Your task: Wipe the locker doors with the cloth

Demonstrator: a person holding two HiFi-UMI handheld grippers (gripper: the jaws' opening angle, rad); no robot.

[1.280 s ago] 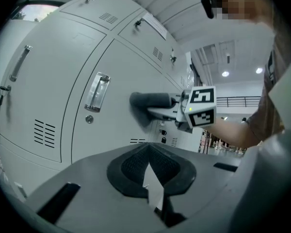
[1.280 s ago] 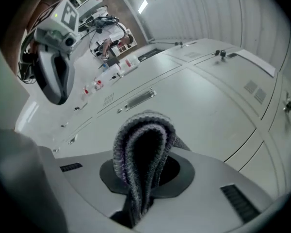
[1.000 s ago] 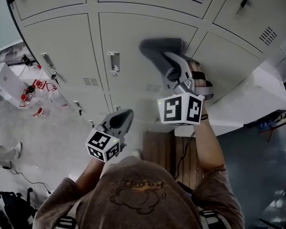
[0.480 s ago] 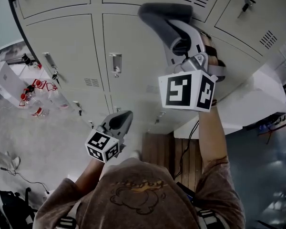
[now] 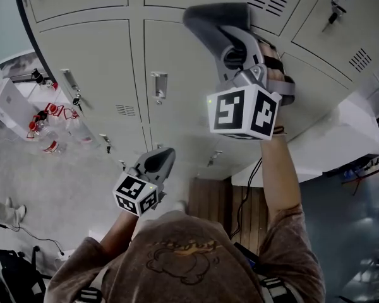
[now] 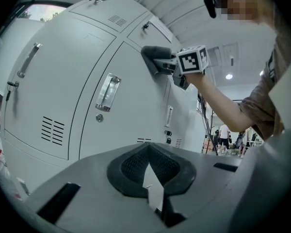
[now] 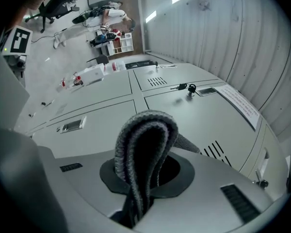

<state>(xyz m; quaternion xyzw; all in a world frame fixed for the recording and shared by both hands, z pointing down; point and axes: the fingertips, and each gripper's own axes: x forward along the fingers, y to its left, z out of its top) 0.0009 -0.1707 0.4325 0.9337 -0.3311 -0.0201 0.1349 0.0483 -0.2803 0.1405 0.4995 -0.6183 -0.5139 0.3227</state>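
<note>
Locker doors (image 5: 177,62): grey metal bank w/ vent slots; recessed handle (image 5: 158,86) on mid door = ref pt.
R gripper (image 5: 232,41): up-right of handle, jaws clamped on cloth.
L gripper (image 5: 159,160): below handle, clear of doors, jaws closed, nothing betw.
Cloth (image 5: 210,17): grey knit, folded, up-right of handle, pressed to door face beside a vent.
Keys (image 7: 186,88): hanging in a lock, well right of handle.
</note>
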